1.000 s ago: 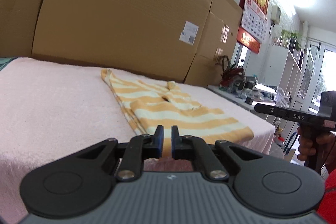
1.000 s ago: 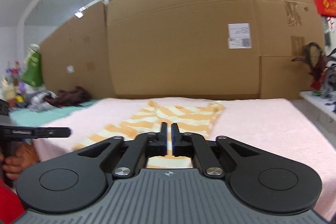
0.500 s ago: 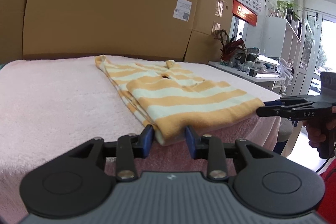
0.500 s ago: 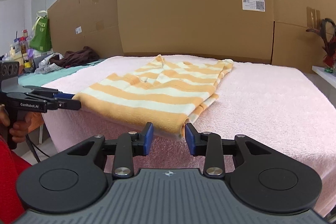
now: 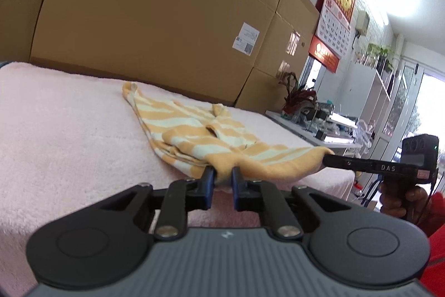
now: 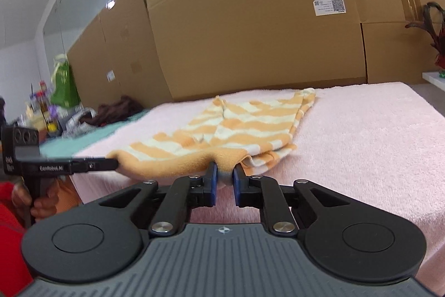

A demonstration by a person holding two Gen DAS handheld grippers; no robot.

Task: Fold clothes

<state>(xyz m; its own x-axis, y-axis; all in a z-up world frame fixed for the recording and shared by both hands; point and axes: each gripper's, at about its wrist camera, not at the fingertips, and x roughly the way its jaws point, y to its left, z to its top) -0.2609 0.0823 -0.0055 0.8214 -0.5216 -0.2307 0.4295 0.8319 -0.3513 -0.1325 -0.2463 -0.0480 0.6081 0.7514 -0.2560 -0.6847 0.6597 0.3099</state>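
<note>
Cardboard boxes [image 5: 155,27] behind striped garment [image 5: 194,135] on pink towel [image 5: 69,130]

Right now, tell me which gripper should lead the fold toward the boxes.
Neither: left gripper and right gripper each pinch a near corner of the striped top, jaws shut on it. Probably lift together.

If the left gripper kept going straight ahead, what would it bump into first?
The left gripper already pinches the striped shirt's near hem, so it would push into the shirt first, probably bunching it over the pink blanket.
</note>
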